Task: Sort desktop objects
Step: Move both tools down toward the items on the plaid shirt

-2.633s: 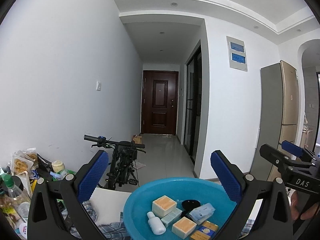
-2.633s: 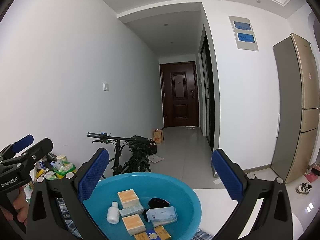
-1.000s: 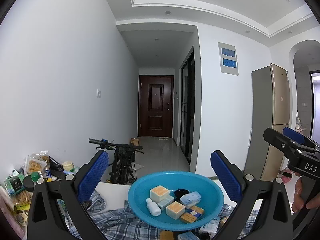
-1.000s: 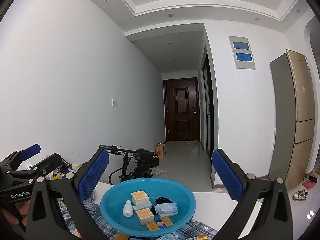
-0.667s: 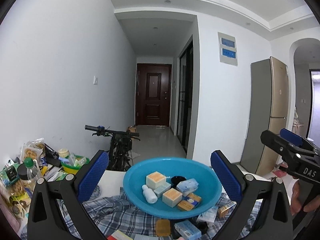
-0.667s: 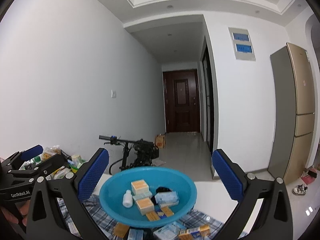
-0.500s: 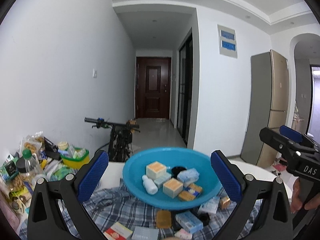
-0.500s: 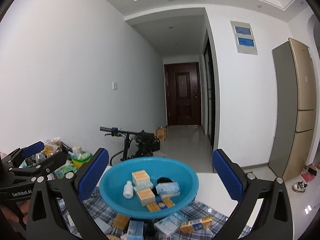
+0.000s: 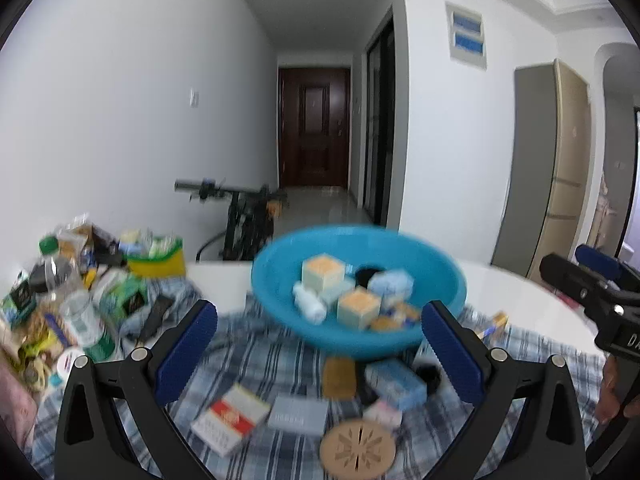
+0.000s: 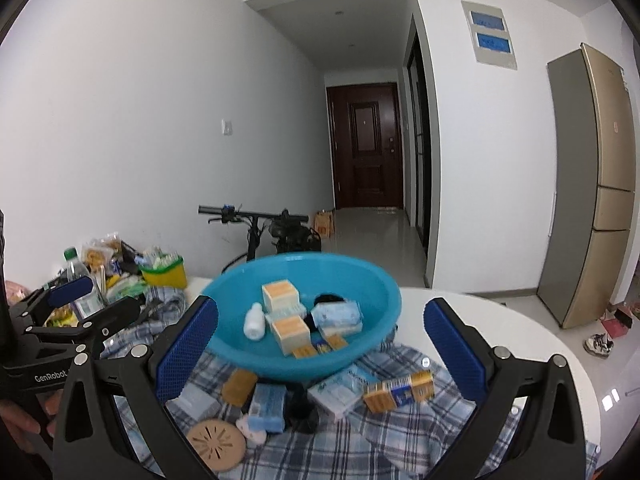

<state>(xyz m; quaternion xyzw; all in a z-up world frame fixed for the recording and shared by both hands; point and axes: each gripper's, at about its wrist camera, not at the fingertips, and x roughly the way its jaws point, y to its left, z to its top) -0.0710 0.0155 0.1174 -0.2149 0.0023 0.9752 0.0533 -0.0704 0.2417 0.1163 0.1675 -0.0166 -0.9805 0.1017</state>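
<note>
1. Left hand-held gripper (image 9: 319,354) and right hand-held gripper (image 10: 321,356): ribbed blue pads, jaws wide, empty.
2. Round glossy blue basin (image 10: 372,280) on checked cloth (image 10: 400,432), holding boxes (image 10: 281,296).
3. Loose cartons, slotted wooden disc (image 10: 216,442) beside it on white worktop (image 10: 500,320).

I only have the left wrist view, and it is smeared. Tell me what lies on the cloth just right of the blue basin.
Observer: The right wrist view is sharp. An orange-and-blue carton lies flat on the checked cloth, beside the blue basin, not in it.
Operator: Report my left tool as seen from outside.
Observer: The left tool hangs left of the basin, jaws apart, with nothing between them. A hand grips its handle.
Operator: Name anything on the floor to the right.
Observer: A sneaker lies by the foot of the fridge.
</note>
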